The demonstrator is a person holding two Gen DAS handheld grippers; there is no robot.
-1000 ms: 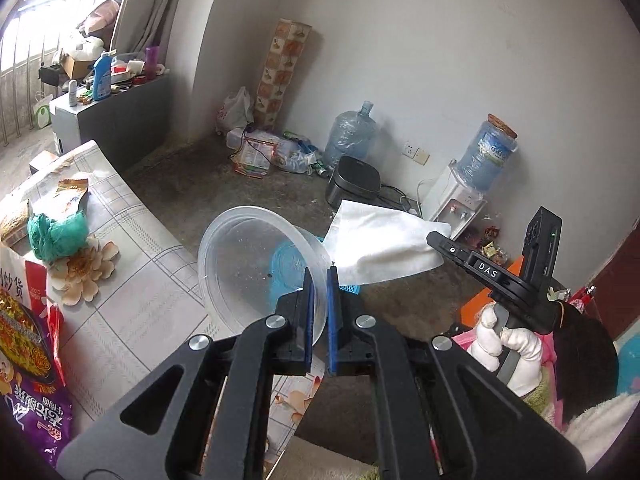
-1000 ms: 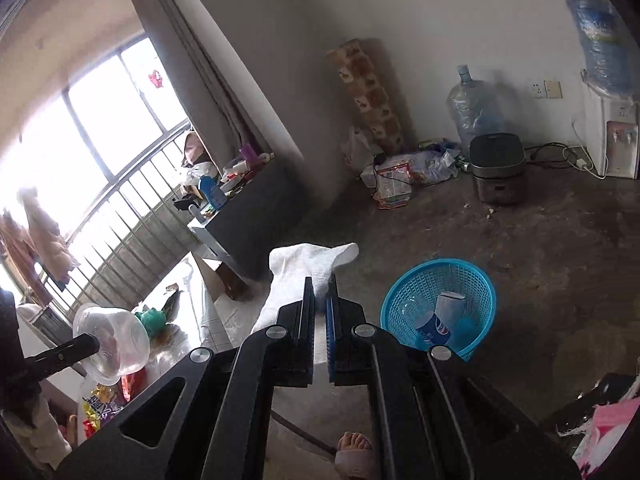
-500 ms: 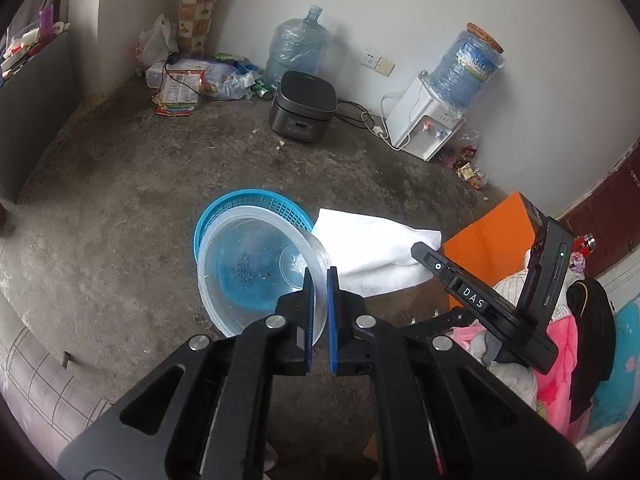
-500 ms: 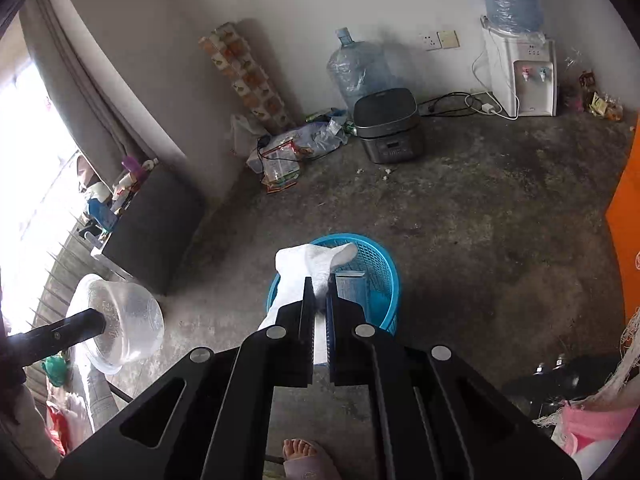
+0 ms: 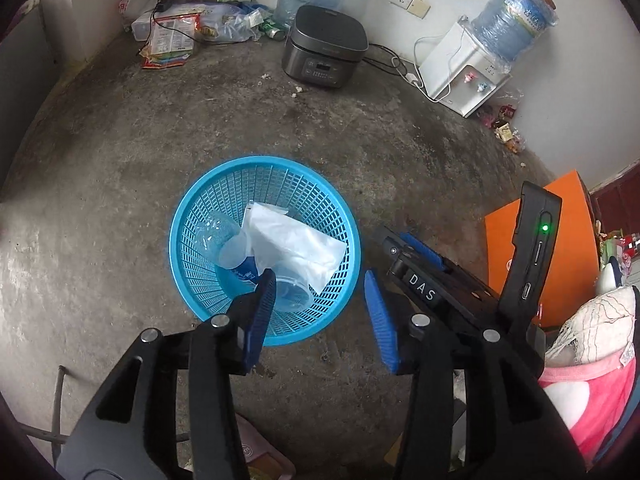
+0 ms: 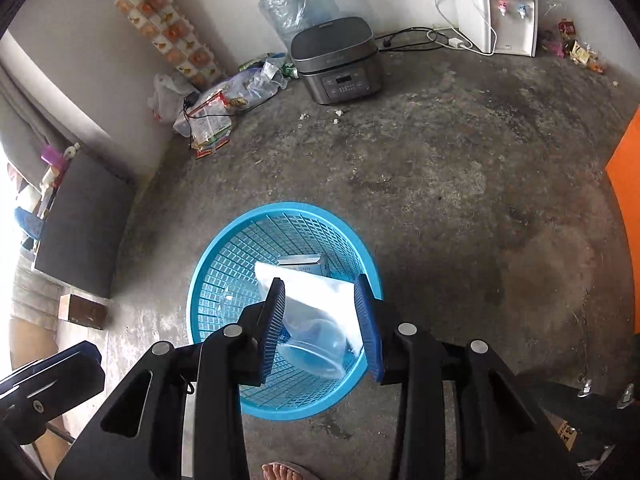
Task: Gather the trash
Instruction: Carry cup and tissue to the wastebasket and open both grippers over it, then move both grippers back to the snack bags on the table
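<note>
I look down past both grippers at the blue basket (image 5: 192,216) on the concrete floor (image 5: 400,152). My left gripper (image 5: 320,308) has its jaws partway apart and opening, with nothing between the pads; the basket's near rim sits just beyond and below them. My right gripper (image 6: 320,316) is the same: jaws partly spread and opening, gripping nothing, hanging right over the basket's mouth. Inside, seen straight through the gap of the right jaws, lies the white tissue (image 6: 320,292), a crumpled, folded sheet draped across the clear plastic bowl (image 6: 316,352), which is tipped on its side against the mesh. A clear bottle (image 5: 224,240) lies toward the left jaw's side, and a small carton (image 6: 304,262) rests beyond the tissue.
</note>
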